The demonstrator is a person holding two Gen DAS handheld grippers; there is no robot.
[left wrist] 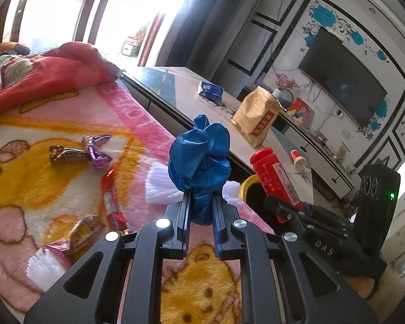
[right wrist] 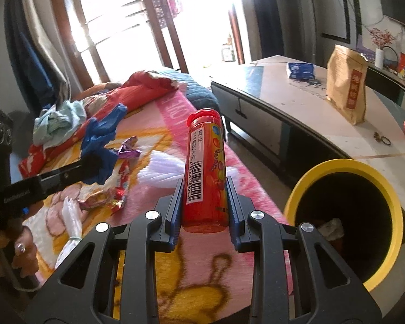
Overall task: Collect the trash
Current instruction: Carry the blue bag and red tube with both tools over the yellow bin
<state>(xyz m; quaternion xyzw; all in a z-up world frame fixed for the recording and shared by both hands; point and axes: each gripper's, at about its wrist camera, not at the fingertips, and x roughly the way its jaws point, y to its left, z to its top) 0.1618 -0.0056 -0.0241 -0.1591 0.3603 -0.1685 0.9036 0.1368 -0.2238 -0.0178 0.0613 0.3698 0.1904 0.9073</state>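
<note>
Pinching a crumpled blue glove (left wrist: pixel 201 159), the left gripper (left wrist: pixel 201 202) is holding it above the pink cartoon blanket (left wrist: pixel 40 189) on the bed, its fingers (left wrist: pixel 184 213) pressed in on the bunched lower part while the rest is puffing out above them. The right gripper (right wrist: pixel 203 202) is clamping a red tube-shaped container (right wrist: pixel 205 167) with a barcode label, its fingers (right wrist: pixel 175 205) pressing on both sides of the tube, which is standing nearly upright between them with its red cap on top. A bin with a yellow rim (right wrist: pixel 345 164) is sitting just beside the bed, to the right of the tube, and something pale and crumpled is lying at its bottom. Candy wrappers (left wrist: pixel 81 154) and white foam netting (left wrist: pixel 159 186) are lying on the blanket. Beyond the bed, a brown paper bag (right wrist: pixel 347 89) and a blue packet (right wrist: pixel 301 70) are standing on a low white counter (right wrist: pixel 297 108).
</note>
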